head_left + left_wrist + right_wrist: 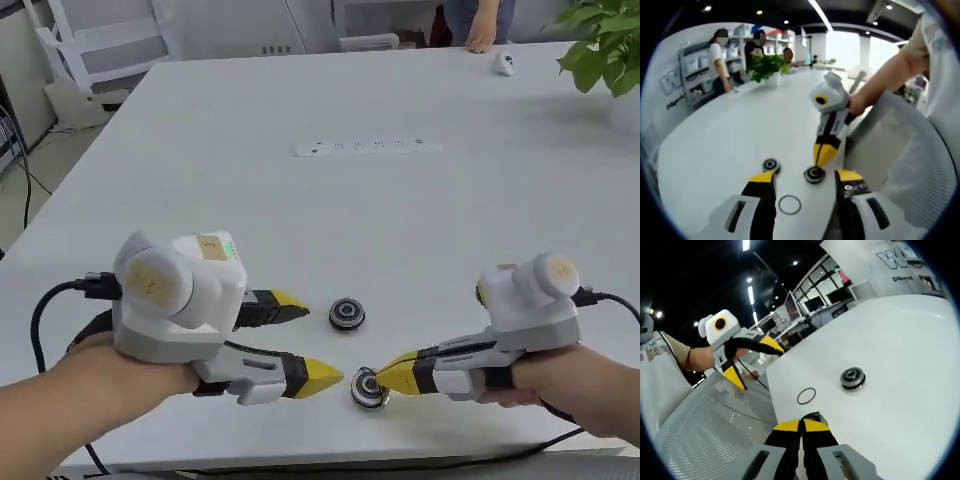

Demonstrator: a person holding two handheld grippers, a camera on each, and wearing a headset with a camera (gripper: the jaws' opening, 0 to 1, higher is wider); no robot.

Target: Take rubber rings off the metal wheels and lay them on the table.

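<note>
Two metal wheels lie flat near the table's front edge: a far one (347, 313) (771, 165) (852, 377) and a near one (368, 388) (814, 175) (812, 416). A loose black rubber ring (789, 204) (806, 395) lies flat on the table between my left gripper's jaws. My left gripper (315, 340) (806, 175) (757, 365) is open and holds nothing. My right gripper (390, 375) (821, 159) (801, 425) is shut, its yellow tips against the near wheel's edge. I cannot tell whether they pinch anything.
A white power strip (368, 146) lies mid-table. At the far right are a green plant (605, 45) and a small white device (506, 63). A person (480, 25) stands at the far edge. A grey mesh chair (715, 420) sits just off the front edge.
</note>
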